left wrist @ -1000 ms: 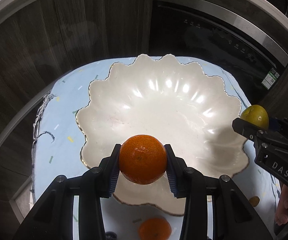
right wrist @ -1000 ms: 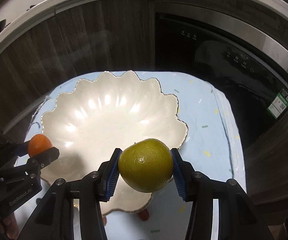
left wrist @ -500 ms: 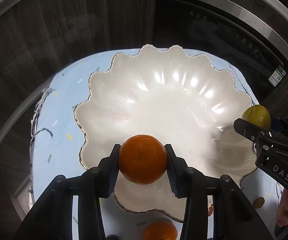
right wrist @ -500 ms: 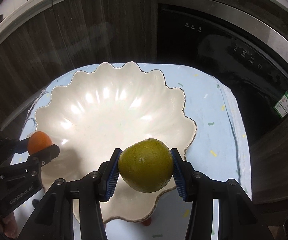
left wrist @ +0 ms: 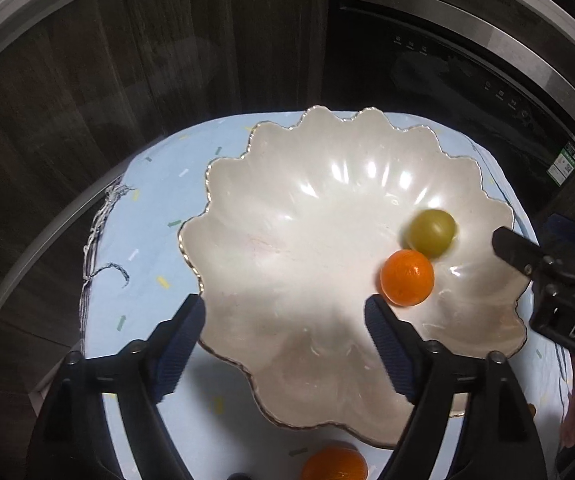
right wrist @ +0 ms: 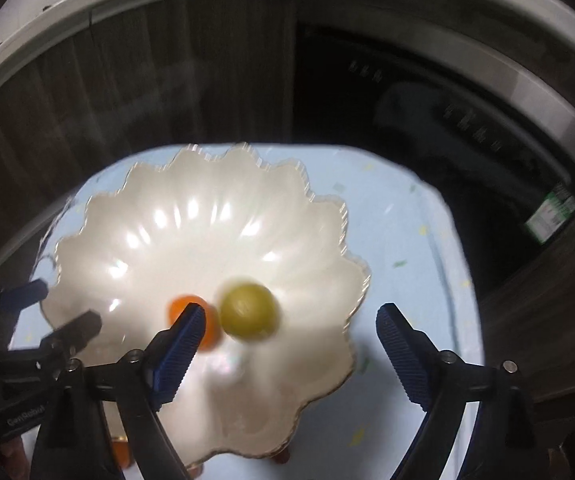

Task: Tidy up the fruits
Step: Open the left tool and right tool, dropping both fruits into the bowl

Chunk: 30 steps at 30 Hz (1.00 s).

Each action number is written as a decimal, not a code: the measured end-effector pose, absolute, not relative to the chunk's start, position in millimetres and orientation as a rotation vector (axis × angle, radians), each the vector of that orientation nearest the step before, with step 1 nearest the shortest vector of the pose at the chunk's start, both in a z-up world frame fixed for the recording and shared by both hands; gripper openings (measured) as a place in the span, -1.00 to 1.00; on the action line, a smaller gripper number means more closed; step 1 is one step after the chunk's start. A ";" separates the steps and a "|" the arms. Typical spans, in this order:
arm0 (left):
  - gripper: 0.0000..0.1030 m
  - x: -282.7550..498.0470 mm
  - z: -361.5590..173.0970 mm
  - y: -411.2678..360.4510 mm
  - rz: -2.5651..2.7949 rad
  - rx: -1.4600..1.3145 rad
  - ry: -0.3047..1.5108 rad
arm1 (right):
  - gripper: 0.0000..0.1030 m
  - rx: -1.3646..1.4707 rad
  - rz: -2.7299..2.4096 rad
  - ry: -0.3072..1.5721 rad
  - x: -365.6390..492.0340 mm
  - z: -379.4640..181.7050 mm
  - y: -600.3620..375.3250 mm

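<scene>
Both the left gripper (left wrist: pixel 283 344) and right gripper (right wrist: pixel 287 344) hang wide open and empty over the bowl (left wrist: pixel 247 216), where an orange (left wrist: pixel 407 278) and green fruit (left wrist: pixel 431 232) lie touching, while another orange (left wrist: pixel 333 464) waits on the tabletop (left wrist: pixel 147 208)

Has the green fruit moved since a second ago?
Yes. The green fruit has left the open right hand-held gripper and dropped into the scalloped white bowl, now lying beside the orange.
</scene>
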<state>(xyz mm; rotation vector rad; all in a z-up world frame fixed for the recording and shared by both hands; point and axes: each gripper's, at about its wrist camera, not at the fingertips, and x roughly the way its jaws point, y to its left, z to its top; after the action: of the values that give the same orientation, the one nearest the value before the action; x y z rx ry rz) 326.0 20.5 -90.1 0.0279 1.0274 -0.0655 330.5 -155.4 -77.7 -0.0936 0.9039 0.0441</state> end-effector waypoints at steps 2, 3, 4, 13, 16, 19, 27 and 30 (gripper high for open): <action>0.69 325.2 -87.7 21.3 -0.064 0.026 1.019 | 0.72 -0.097 0.037 0.893 330.9 -72.1 -155.5; 0.71 324.6 -86.7 21.2 -0.062 0.025 1.016 | 0.72 -0.094 0.036 0.888 330.9 -69.6 -155.8; 0.74 324.2 -85.0 21.3 -0.060 0.022 1.012 | 0.72 -0.092 0.035 0.884 330.7 -67.2 -156.2; 0.76 318.6 -68.3 23.7 -0.056 0.029 0.976 | 0.72 -0.064 0.041 0.862 325.0 -51.8 -160.6; 0.77 316.9 -62.0 24.2 -0.052 0.033 0.968 | 0.72 -0.065 0.046 0.848 321.1 -45.1 -158.5; 0.77 314.2 -56.0 24.4 -0.049 0.037 0.956 | 0.72 -0.063 0.049 0.838 318.8 -39.7 -156.9; 0.78 303.1 -47.7 24.6 -0.052 0.033 0.957 | 0.72 -0.056 0.042 0.822 309.0 -31.1 -158.8; 0.78 297.2 -44.9 24.0 -0.048 0.034 0.952 | 0.72 -0.051 0.042 0.815 303.8 -28.8 -159.4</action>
<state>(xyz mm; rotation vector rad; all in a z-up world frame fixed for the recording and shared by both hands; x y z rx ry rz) 297.2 24.0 -44.9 0.0344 0.9521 -0.0478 303.8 -159.4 -28.8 -0.0514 0.8153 0.0424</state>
